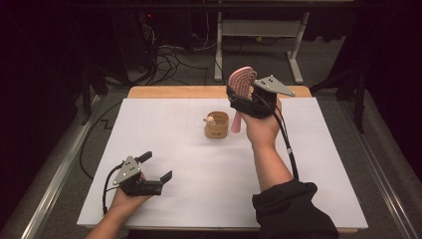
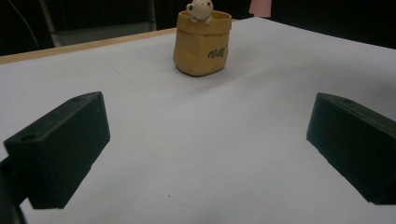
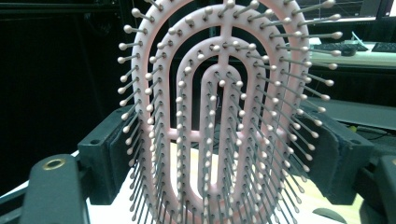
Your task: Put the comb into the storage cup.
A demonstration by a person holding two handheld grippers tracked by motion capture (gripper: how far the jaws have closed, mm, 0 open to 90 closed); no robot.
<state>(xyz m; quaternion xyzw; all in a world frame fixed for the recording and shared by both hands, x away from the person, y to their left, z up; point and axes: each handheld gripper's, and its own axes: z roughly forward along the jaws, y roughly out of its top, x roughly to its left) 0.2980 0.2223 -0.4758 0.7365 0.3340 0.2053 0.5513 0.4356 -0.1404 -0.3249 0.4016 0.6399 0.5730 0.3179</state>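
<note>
Currently the right gripper (image 1: 245,89) fingers clamp the pink hairbrush (image 1: 241,82) head upright, handle hanging at the pouch's (image 1: 216,125) 3 o'clock; left gripper (image 1: 154,167) fingers rest wide open, empty.

A pink plastic hairbrush (image 1: 241,84) with an oval, vented head is standing upright in the air above the far right part of the table, its head up and its handle pointing down. The head is built of nested oval loops joined by a central bar, with open slots between them. Rows of thin grey bristles tipped with small pale balls are sticking out from the loops (image 3: 219,116). The head's two side edges are sitting between two black pads, which are pressing on them. In the high view, the plain pink handle is hanging below the head, its lower end near the table's far edge and clear of the surface.
</note>
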